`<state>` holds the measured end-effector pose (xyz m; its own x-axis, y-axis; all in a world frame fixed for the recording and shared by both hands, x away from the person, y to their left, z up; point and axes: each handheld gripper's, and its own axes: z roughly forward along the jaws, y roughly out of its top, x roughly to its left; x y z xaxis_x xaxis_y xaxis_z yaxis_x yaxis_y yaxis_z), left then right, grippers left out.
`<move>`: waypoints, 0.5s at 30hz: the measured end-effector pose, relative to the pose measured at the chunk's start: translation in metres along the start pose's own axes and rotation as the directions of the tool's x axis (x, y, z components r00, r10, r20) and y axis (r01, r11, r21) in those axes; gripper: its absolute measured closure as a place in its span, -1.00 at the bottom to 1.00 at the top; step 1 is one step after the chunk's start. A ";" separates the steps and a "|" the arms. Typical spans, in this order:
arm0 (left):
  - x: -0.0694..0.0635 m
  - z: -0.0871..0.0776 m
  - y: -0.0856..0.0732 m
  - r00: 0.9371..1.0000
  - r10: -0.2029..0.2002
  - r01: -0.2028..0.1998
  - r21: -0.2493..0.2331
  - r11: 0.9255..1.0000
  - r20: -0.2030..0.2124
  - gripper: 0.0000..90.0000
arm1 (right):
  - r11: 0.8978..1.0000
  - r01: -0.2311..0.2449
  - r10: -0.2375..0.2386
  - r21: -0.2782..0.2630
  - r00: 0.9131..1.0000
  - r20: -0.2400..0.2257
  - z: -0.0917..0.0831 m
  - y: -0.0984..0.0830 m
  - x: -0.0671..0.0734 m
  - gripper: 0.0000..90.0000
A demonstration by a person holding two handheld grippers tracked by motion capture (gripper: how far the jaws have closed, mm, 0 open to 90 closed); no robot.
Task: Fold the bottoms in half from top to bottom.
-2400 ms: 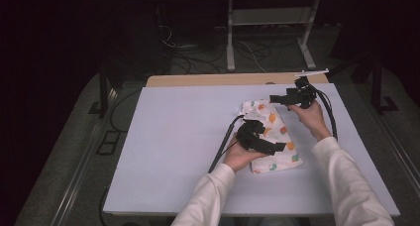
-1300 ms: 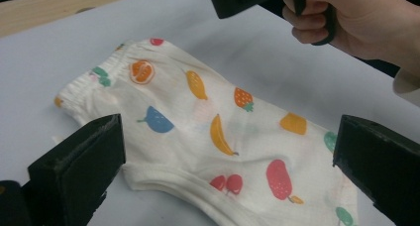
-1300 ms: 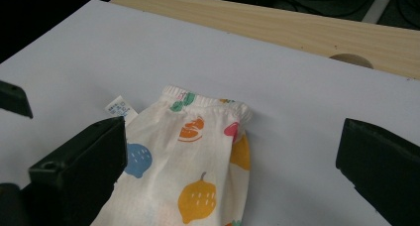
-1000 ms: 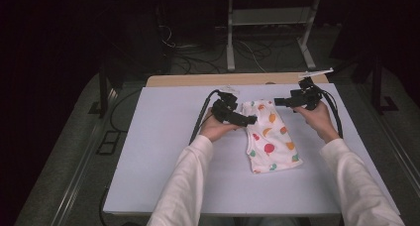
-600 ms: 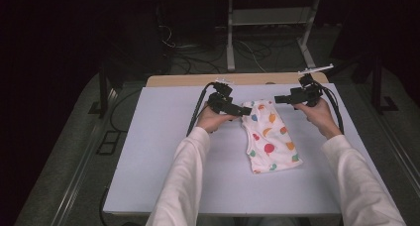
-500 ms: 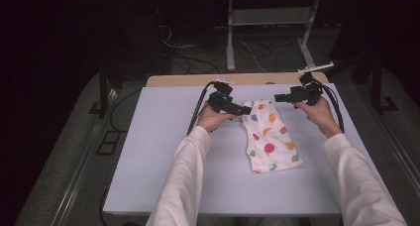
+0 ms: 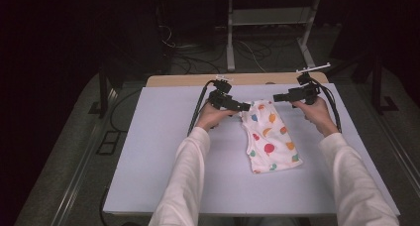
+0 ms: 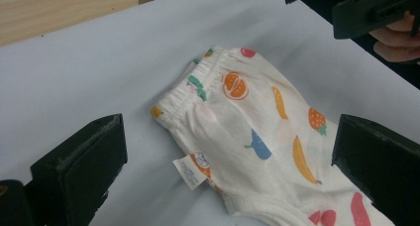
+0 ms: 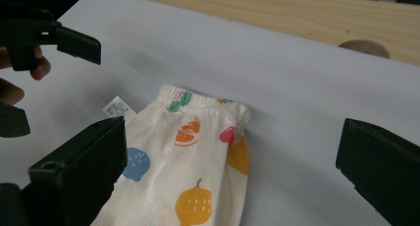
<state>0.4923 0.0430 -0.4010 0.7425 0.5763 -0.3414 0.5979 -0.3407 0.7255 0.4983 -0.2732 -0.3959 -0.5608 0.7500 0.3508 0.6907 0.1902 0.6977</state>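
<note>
Both tongs, left [image 7: 243,107] and right [image 7: 277,97], hover spread wide, empty, flanking the waistband of the folded fruit-print shorts [image 7: 270,137] lying flat on the white counter [image 7: 163,137].

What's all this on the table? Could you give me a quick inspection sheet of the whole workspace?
Surface: white sheet over a wooden table.
Job's things: folded fruit-print baby shorts, waistband at the far end, label sticking out.
Clutter: nothing seen.
Grippers: left gripper and right gripper both open, flanking the waistband, holding nothing.
Cables: black cables trail from each gripper.
Surroundings: dark floor, loose wires, white stand behind.
</note>
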 end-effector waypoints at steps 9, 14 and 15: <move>0.010 0.008 -0.007 0.998 -0.064 0.065 0.005 0.998 -0.002 -0.92 | 0.999 -0.022 0.022 0.045 1.000 0.001 0.012 -0.007 -0.002 -1.00; 0.011 0.017 -0.011 0.998 -0.068 0.068 0.027 0.997 -0.004 -0.87 | 0.998 -0.043 0.043 0.049 0.999 0.006 0.018 -0.013 -0.004 -1.00; 0.012 0.018 -0.012 0.997 -0.076 0.076 0.025 0.997 0.001 -0.84 | 0.998 -0.048 0.048 0.050 0.999 0.004 0.020 -0.015 -0.005 -1.00</move>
<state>0.4997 0.0404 -0.4244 0.6951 0.5998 -0.3962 0.6601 -0.3144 0.6822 0.5001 -0.2674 -0.4201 -0.5256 0.7606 0.3812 0.7387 0.1857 0.6479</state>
